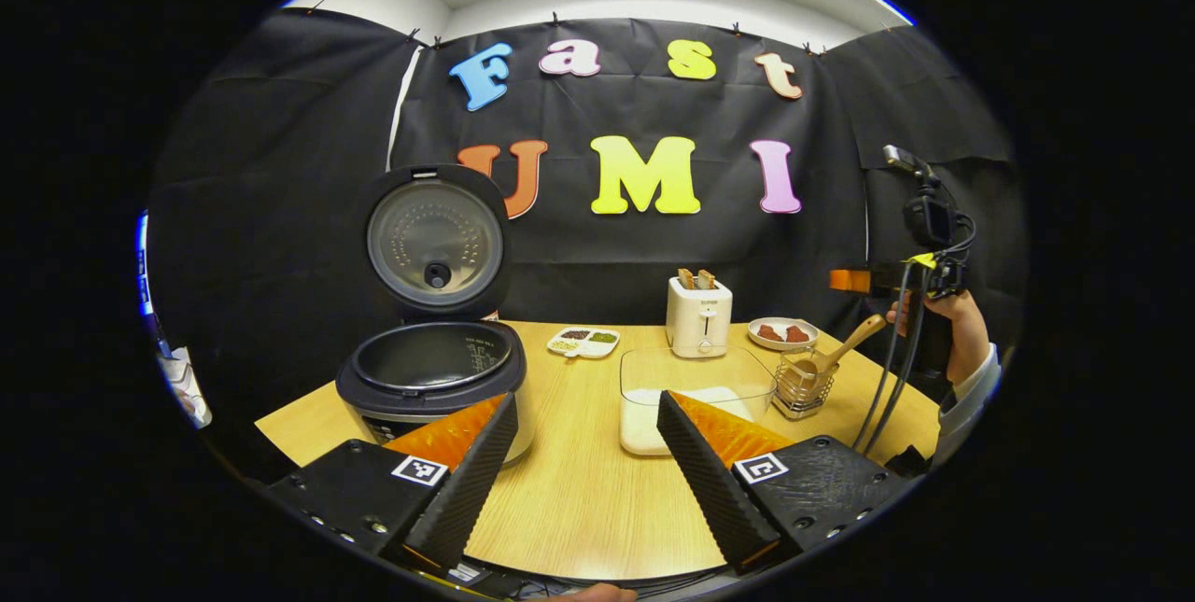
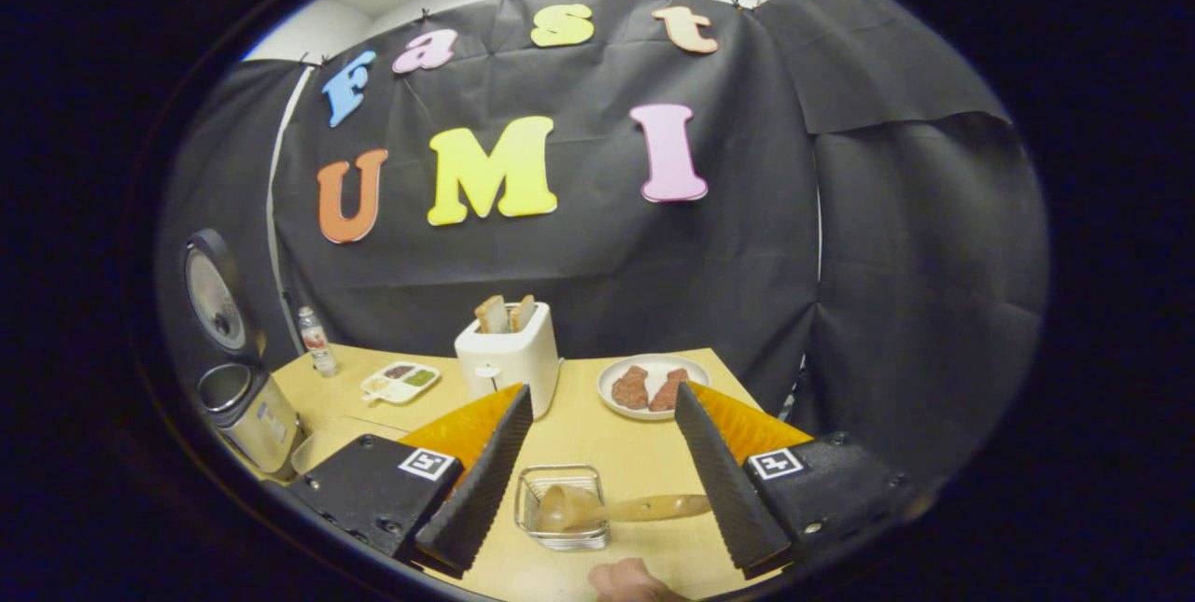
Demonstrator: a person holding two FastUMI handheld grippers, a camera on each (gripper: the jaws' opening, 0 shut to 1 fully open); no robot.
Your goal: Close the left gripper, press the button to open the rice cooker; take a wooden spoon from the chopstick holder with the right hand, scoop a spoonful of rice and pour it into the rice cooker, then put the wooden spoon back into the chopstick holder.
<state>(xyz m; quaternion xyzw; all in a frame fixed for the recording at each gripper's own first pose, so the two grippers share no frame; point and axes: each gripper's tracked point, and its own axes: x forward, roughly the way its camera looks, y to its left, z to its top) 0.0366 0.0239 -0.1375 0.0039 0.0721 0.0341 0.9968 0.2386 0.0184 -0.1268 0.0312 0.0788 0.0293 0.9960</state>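
The cooker [image 1: 434,378] is standing at the left of the table [image 1: 579,490] with its lid [image 1: 436,243] swung up and the pot open. In the left gripper view, the left gripper [image 1: 586,453] is hovering low over the table with its 2 fingers spread wide, gripping nothing; the cooker is sitting just beyond its left finger and the clear rice box [image 1: 691,397] just beyond its right finger.

The spoon [image 2: 616,509] is resting in the wire holder [image 2: 560,507], bowl down inside the basket, handle leaning out to one side. In the right gripper view, the right gripper [image 2: 597,462] is hanging above the holder, fingers wide apart, with the spoon lying between them but not touched by either.

In the left gripper view a hand [image 1: 952,327] is holding the right gripper up above the holder at the table's right edge. A toaster [image 2: 509,355] with 2 slices and a plate [image 2: 653,385] are standing behind the holder.
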